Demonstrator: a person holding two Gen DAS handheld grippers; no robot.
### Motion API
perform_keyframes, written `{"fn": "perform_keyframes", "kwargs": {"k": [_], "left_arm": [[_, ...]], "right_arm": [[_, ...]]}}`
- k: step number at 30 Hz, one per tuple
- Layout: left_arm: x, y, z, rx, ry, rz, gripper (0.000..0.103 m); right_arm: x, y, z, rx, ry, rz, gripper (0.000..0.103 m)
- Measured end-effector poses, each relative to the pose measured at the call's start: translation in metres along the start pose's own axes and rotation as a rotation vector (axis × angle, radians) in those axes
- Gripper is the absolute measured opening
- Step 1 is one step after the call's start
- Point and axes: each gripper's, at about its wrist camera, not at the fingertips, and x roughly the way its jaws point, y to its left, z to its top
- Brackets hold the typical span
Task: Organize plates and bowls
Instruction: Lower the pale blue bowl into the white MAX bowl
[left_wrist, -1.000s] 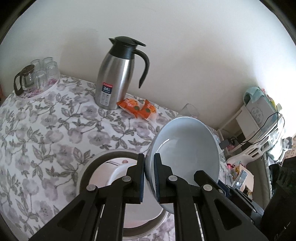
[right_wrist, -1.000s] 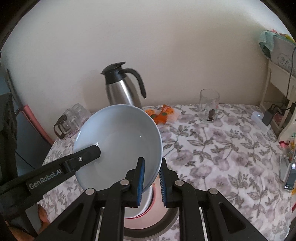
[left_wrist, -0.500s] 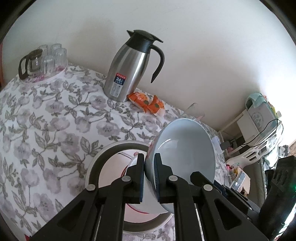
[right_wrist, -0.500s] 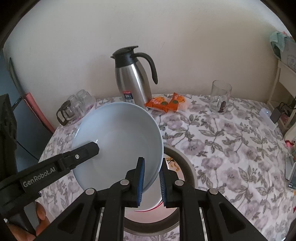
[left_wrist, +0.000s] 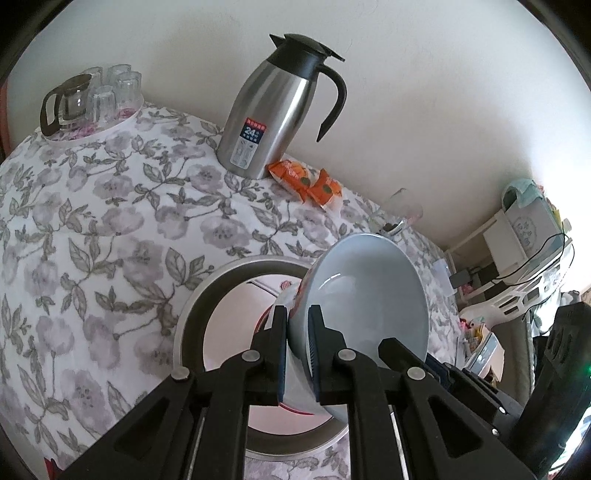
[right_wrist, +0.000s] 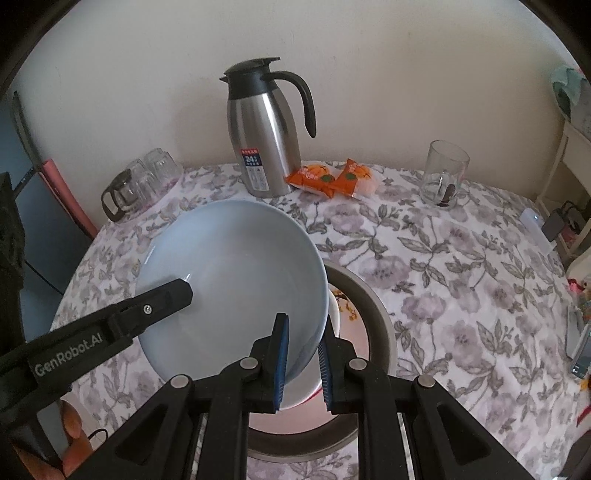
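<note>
Both claws are gripping one pale blue bowl: left claw and right claw are clamping opposite rims. The bowl is hanging tilted over the grey-rimmed plate near the counter's front edge.

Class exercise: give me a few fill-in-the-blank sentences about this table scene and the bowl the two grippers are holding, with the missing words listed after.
1. Both the left gripper and the right gripper are clamped on the rim of one pale ____ bowl.
2. The steel thermal jug has a ____ lid and handle.
3. The snack packets beside the jug are ____.
4. The tablecloth carries a ____ print.

Missing words: blue; black; orange; floral
</note>
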Motion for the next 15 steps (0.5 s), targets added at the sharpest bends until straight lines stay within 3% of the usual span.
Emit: {"fn": "perform_keyframes", "kwargs": {"k": [15], "left_arm": [[0.011, 0.001, -0.004, 0.002, 0.038, 0.013, 0.011]], "right_arm": [[0.009, -0.003, -0.001, 0.001, 0.031, -0.011, 0.017]]}}
